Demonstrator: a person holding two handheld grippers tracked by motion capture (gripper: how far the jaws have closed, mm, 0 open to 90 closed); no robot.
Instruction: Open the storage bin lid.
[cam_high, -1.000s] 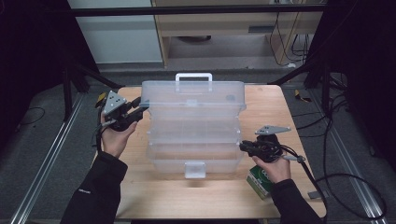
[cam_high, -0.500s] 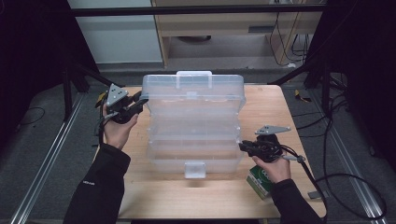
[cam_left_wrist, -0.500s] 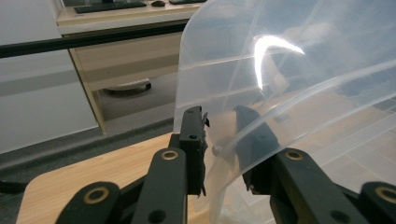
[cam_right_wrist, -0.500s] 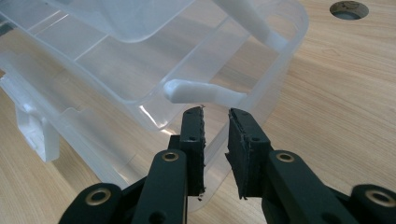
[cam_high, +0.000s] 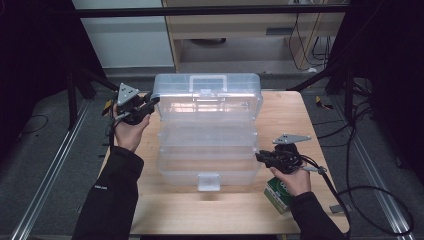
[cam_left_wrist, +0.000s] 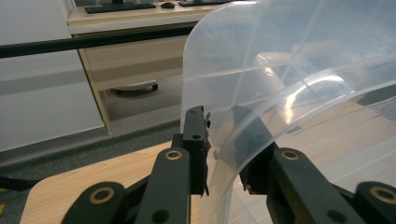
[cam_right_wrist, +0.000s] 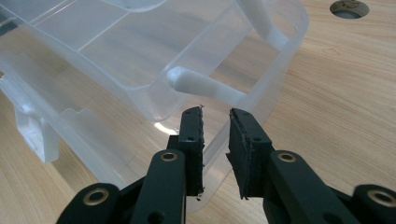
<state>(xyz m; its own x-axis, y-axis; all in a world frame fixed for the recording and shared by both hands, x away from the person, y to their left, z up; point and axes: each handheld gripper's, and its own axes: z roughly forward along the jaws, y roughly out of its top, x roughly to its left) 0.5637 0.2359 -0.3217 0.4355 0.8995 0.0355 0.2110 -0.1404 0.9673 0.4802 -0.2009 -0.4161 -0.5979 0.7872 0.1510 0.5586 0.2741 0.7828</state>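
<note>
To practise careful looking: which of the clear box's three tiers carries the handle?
The top tier, farthest back, has the white handle; the bottom tier has a front latch, the middle tier neither.

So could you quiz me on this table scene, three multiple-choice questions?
1. Where is the green carton?
A. far left corner of the table
B. near right corner of the table
C. inside the box

2. What colour is the box's carry handle?
A. white
B. red
C. black

3. The clear box is:
A. shut and latched
B. spread open in tiers
C. upside down

Answers:
1. B: the green carton lies at the table's near right edge.
2. A: the handle is white.
3. B: the clear box has its trays stepped out.
</note>
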